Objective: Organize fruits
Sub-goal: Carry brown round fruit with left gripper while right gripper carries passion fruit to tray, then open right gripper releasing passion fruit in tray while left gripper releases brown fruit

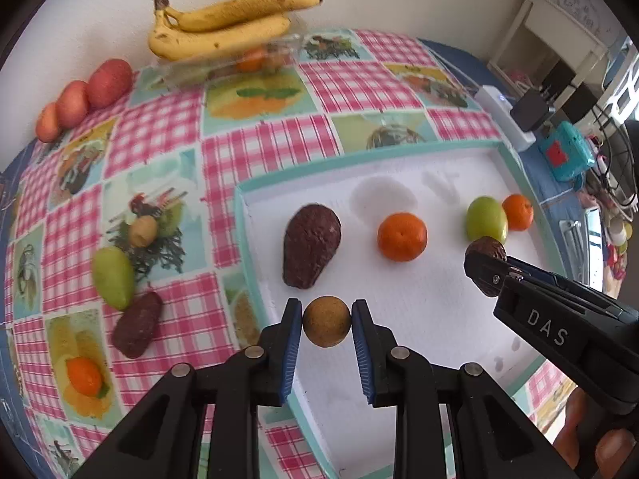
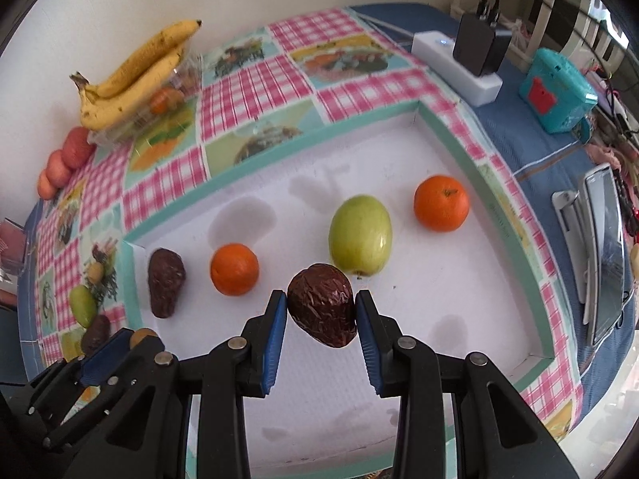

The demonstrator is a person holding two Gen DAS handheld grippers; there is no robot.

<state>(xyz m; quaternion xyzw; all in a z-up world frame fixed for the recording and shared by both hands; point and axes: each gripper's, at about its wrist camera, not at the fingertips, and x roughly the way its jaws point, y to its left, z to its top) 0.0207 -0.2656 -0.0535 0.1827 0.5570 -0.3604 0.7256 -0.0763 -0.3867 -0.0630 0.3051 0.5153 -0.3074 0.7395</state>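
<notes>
In the left wrist view, a small round tan fruit (image 1: 327,321) is clamped by the left gripper (image 1: 327,321) above the near edge of the white tray (image 1: 439,299). In the tray an avocado (image 1: 310,245), two oranges (image 1: 402,236) and a green apple (image 1: 486,219) are already laid. A green pear (image 1: 113,277) and a dark avocado (image 1: 137,324) are left on the cloth at left.

In the right wrist view, a wrinkled brown fruit (image 2: 322,310) is gripped by the right gripper (image 2: 321,311) over the tray. Only here its whole wrinkled skin is shown.
</notes>
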